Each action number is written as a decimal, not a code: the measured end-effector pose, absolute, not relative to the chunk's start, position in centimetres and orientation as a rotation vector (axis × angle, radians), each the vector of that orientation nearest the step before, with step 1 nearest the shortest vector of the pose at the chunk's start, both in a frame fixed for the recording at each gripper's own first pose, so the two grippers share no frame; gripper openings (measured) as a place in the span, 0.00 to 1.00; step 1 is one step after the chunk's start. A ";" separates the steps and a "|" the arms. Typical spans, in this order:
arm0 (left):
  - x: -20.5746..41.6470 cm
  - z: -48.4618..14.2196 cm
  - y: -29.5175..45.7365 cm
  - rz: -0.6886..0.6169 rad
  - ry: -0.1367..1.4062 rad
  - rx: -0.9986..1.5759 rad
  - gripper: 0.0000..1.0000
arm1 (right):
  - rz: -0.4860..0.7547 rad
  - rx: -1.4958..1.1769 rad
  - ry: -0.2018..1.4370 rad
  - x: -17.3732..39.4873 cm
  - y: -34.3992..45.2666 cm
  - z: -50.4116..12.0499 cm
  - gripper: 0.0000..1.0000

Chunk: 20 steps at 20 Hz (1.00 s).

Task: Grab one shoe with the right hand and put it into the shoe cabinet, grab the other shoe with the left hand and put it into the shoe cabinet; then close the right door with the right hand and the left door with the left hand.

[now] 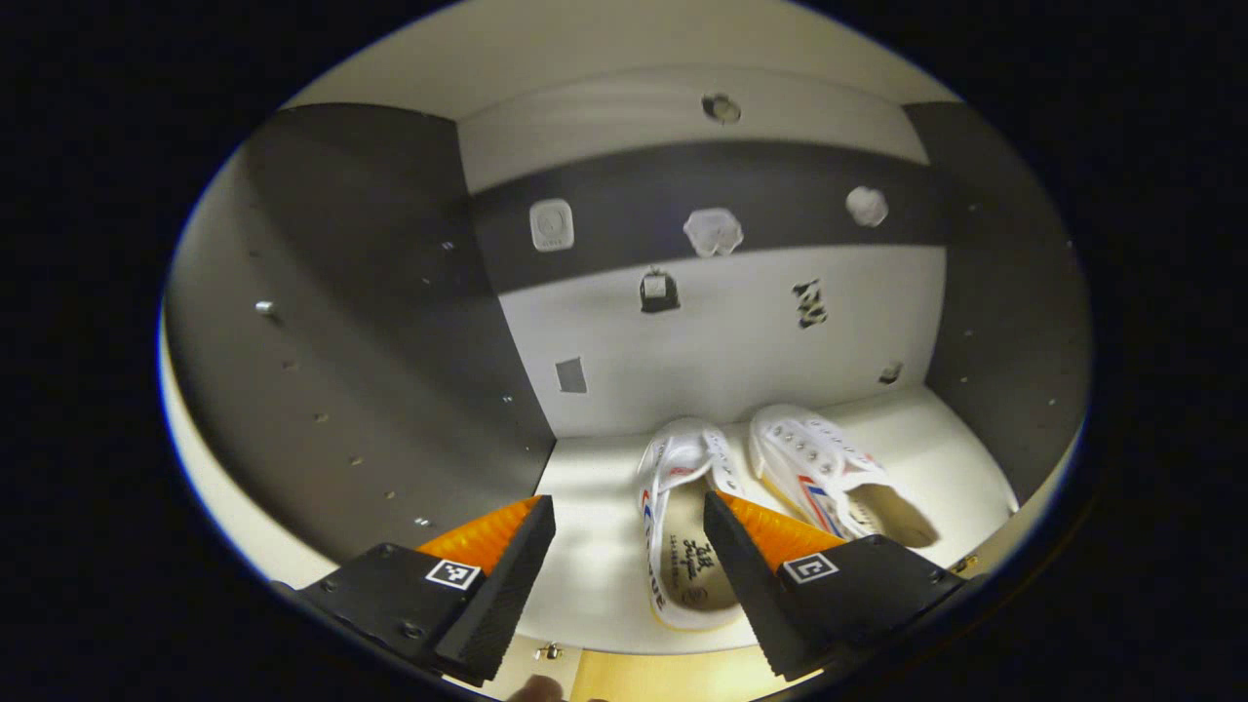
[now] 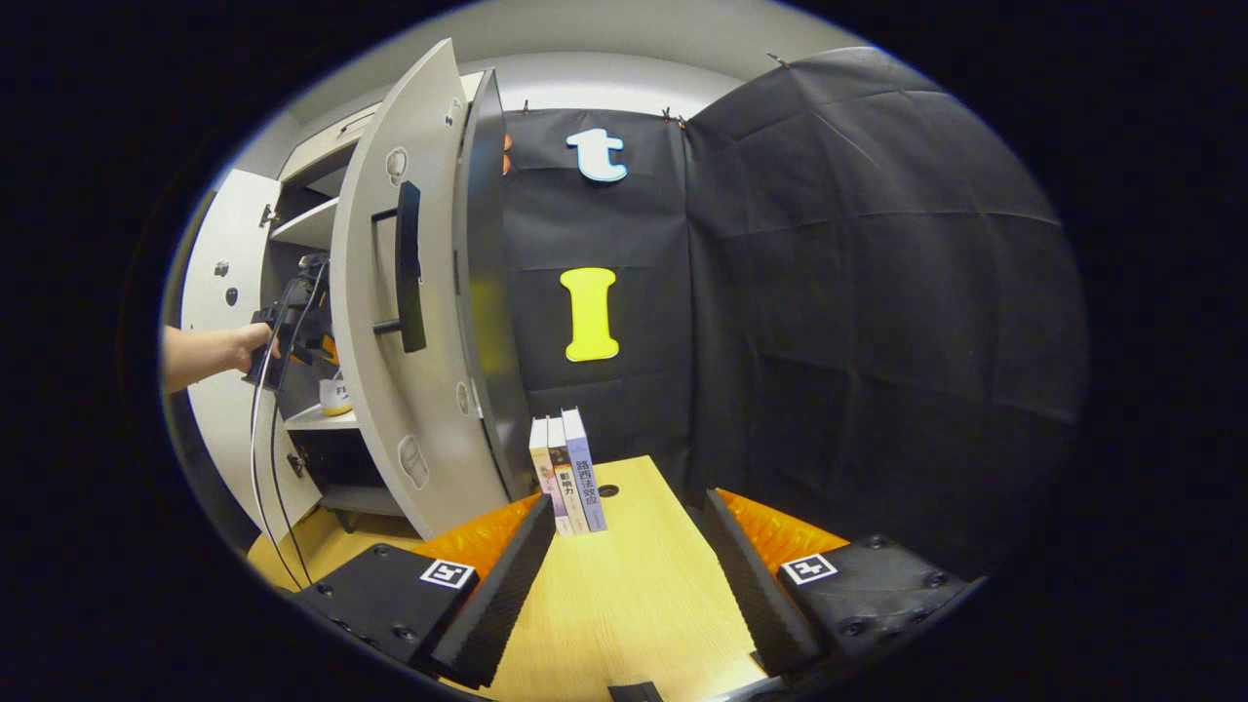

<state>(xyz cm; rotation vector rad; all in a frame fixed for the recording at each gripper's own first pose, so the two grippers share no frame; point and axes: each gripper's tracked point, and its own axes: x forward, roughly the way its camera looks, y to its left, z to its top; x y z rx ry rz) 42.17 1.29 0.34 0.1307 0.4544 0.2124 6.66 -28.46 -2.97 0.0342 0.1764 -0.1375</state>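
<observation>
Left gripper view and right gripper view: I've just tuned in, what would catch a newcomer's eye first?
In the left gripper view, two white shoes lie side by side on the cabinet shelf, toes toward the back wall, beyond the open, empty left gripper. In the right gripper view, the right door stands wide open with its dark handle facing the camera. The open right gripper points over a wooden table where three books stand upright.

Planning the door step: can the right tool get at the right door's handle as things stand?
Probably yes. The right tool is open over the wooden table; the handle faces it on the swung-open right door, nothing between.
</observation>
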 end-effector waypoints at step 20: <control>6.7 -0.9 -10.0 0.322 0.087 0.002 0.98 | 0.069 0.098 0.014 14.8 -25.5 6.4 0.98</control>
